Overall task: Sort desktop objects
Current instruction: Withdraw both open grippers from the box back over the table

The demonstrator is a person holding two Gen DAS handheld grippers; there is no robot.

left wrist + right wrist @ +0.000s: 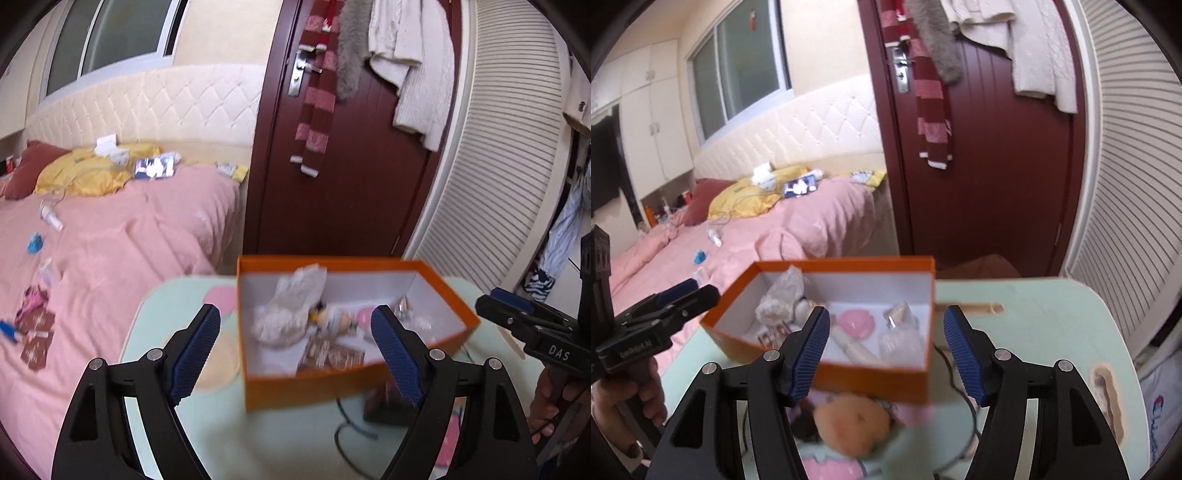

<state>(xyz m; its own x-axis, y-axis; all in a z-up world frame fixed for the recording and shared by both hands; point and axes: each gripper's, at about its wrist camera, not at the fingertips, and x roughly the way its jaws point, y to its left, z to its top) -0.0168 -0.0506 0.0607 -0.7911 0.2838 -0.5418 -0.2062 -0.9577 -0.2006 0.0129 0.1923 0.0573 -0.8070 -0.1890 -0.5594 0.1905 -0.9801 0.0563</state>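
In a bedroom with a pink-quilted bed [122,236], an open orange cardboard box [871,380] sits on a pale green table [1049,332], gathering small clutter; the left gripper [295,350] and right gripper [882,350] hover spread and empty, likely between picks.

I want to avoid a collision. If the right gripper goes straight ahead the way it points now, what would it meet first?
Probably the orange box: its near wall lies between the open fingers of the right gripper. The fluffy peach pompom sits lower and nearer, likely under that line. Depth is unclear.
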